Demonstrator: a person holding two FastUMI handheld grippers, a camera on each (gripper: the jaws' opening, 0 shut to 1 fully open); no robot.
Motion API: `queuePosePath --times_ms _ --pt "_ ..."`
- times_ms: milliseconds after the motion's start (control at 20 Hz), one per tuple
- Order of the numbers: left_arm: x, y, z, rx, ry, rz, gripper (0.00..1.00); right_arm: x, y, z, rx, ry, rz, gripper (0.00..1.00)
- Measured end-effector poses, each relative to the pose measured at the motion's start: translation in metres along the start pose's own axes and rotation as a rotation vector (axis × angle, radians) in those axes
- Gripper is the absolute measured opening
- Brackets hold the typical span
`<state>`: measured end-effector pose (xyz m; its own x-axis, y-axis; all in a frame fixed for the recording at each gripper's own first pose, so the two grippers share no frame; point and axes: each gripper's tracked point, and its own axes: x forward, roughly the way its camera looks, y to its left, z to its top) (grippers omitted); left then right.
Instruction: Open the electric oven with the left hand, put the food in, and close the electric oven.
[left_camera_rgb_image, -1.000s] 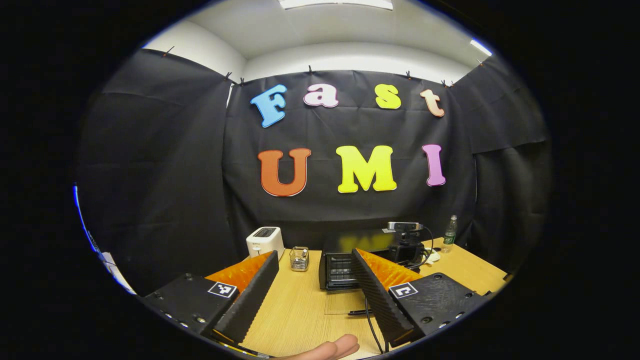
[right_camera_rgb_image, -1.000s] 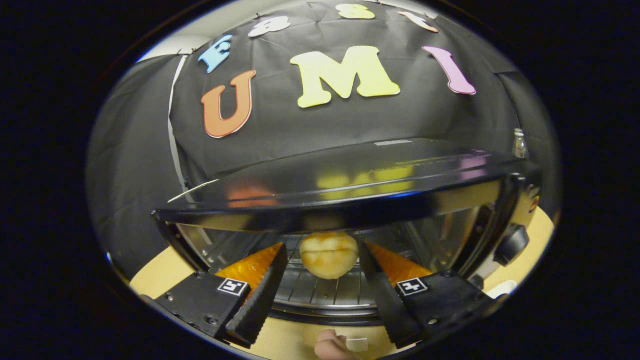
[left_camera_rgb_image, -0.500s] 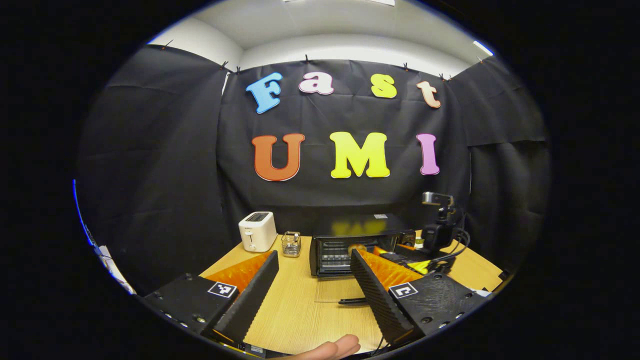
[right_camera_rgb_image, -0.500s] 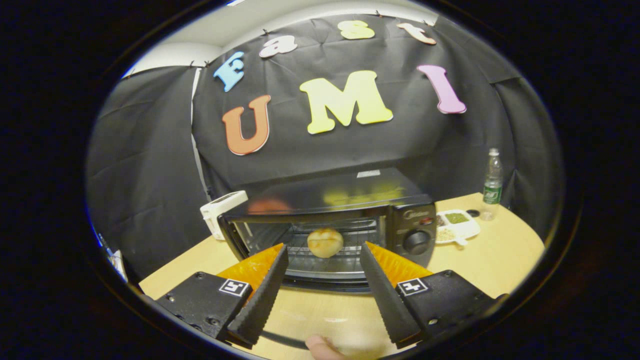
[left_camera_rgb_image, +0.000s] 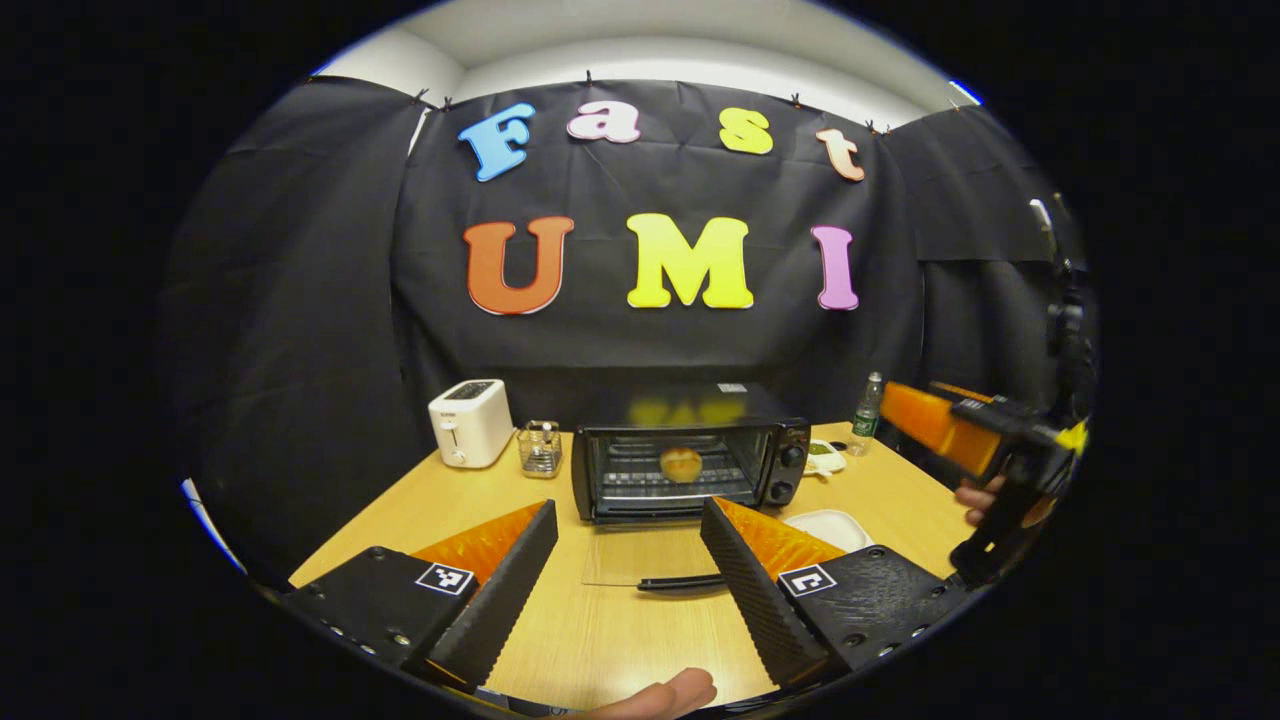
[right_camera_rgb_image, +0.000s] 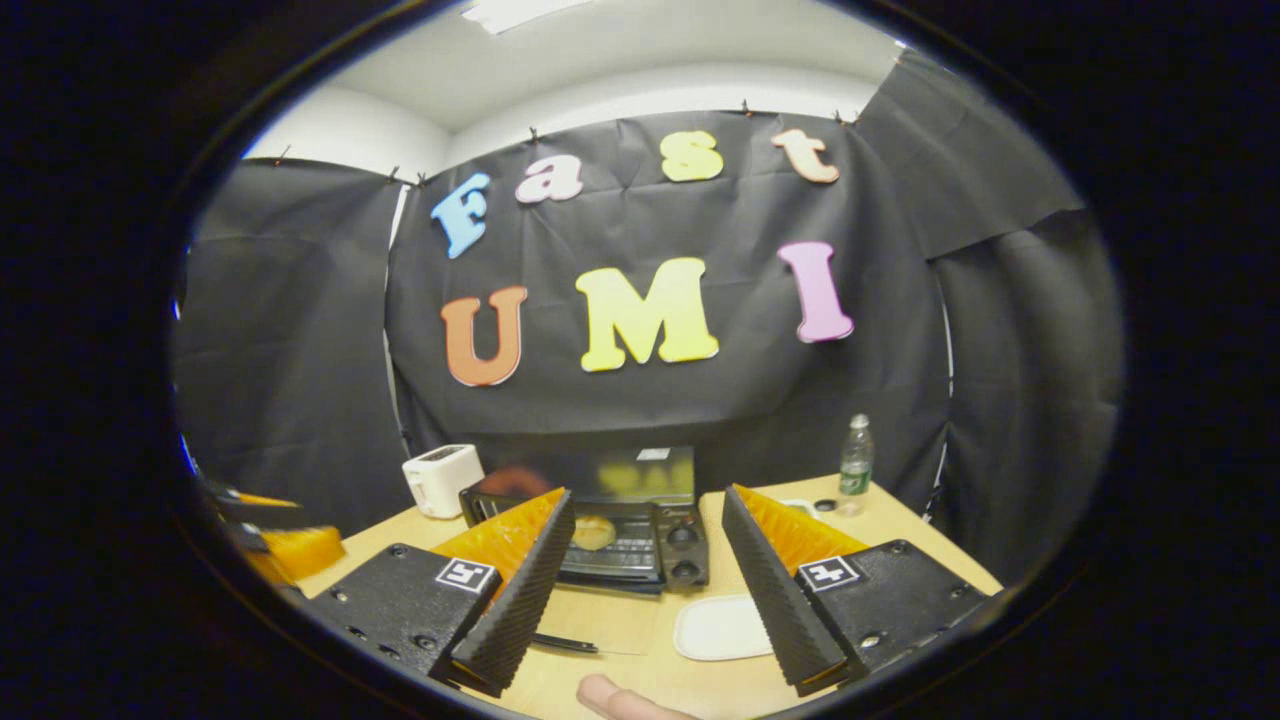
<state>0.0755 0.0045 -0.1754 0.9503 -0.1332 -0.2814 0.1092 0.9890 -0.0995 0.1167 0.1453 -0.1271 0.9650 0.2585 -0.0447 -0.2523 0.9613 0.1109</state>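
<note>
Black electric oven (left_camera_rgb_image: 690, 465) with a glass door stands on the light wooden table (left_camera_rgb_image: 600, 640), straight ahead beyond the spread jaws of the left gripper (left_camera_rgb_image: 628, 570). Its glass door (left_camera_rgb_image: 640, 555) lies folded down flat on the table between those jaws, handle toward the camera. On the wire rack inside sits the round golden bread roll (left_camera_rgb_image: 681, 464).

Both jaws of the left gripper are wide apart and hold nothing. The right gripper (right_camera_rgb_image: 648, 575) also has its jaws wide apart and empty; between them the oven (right_camera_rgb_image: 625, 530) shows, with the roll (right_camera_rgb_image: 594, 532) just past the left finger. A white oval plate (right_camera_rgb_image: 722, 628) lies on the table near the right finger.

Left of the oven stand a white toaster (left_camera_rgb_image: 470, 422) and a small wire basket (left_camera_rgb_image: 540, 449); to its right a clear plastic bottle (left_camera_rgb_image: 866, 414).
</note>
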Motion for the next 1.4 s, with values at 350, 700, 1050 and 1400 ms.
queuePosePath --times_ms 350,700,1050,1400 --pt "0.061 -0.030 -0.075 -0.040 0.175 -0.055 0.95 -0.081 -0.057 0.059 -0.051 -0.043 -0.110 0.92" --pt "0.091 -0.055 -0.145 -0.037 0.303 -0.093 0.95 -0.132 -0.103 0.086 -0.086 -0.115 -0.199 0.95" --pt "0.103 -0.074 -0.181 -0.049 0.386 -0.111 0.95 -0.149 -0.095 0.078 -0.113 -0.120 -0.150 0.92" --pt "0.116 -0.077 -0.205 -0.018 0.459 -0.072 0.95 -0.143 -0.101 0.065 -0.104 -0.096 -0.140 0.92"
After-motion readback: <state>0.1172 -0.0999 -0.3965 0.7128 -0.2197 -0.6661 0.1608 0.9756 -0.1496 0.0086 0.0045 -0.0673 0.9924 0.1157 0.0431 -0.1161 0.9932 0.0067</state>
